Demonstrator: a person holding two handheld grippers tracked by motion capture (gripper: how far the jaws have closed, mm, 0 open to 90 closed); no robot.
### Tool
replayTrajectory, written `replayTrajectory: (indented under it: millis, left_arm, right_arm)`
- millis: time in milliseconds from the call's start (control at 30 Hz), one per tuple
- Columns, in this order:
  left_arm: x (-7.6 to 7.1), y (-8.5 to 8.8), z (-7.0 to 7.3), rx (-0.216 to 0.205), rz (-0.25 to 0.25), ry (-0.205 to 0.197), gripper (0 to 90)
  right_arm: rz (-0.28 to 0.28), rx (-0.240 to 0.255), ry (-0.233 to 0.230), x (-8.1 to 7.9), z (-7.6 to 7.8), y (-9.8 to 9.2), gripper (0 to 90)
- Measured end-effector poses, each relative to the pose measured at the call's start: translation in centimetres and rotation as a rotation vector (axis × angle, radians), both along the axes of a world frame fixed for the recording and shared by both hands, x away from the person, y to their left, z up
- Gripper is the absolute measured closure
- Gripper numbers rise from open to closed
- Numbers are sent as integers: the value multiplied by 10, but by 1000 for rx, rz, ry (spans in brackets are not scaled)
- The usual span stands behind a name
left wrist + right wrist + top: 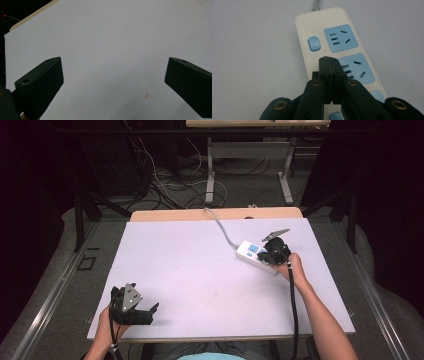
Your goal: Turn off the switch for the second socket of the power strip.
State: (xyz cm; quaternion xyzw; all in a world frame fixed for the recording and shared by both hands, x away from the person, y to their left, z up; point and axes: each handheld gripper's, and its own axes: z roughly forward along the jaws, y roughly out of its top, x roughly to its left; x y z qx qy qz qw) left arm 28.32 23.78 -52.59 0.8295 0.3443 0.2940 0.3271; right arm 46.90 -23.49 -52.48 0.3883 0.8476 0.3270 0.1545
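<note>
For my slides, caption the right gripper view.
Shut right gripper poised over a white power strip with blue sockets.

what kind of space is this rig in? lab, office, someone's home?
Probably a lab or recording workspace, not a home. A bare white table sits between dark curtains, loose cables run across the floor behind it, and a second table stands farther back. A power strip lies on the near one.

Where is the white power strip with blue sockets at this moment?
In the high view, the white power strip with blue sockets lies on the right half of the grey table, directly under the shut right gripper.
</note>
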Motion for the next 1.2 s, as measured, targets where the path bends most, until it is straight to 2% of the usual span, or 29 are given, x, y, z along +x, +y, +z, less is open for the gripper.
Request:
replayTrajectory:
  millis: [100,200,533,600,1000,1100,1200]
  left_arm:
    - [0,0,0,7,0,-3,18]
    - [0,0,0,-2,1,0,18]
    - [0,0,0,-1,0,-1,18]
    - [0,-1,0,-5,1,-3,18]
    - [0,0,0,-3,4,-3,18]
    - [0,-1,0,-2,5,-3,18]
    - [0,0,0,-3,4,-1,18]
  right_arm:
    - [-6,-18,-14,0,0,1,900]
    - [-5,-13,-12,0,0,1,900]
    - [-11,9,-11,0,-2,-3,900]
    - [-19,31,7,0,-2,-3,900]
    - [-10,26,-12,1,-3,-3,900]
    - [-18,10,-6,0,-2,-2,900]
    - [-30,15,-6,-1,-2,-1,900]
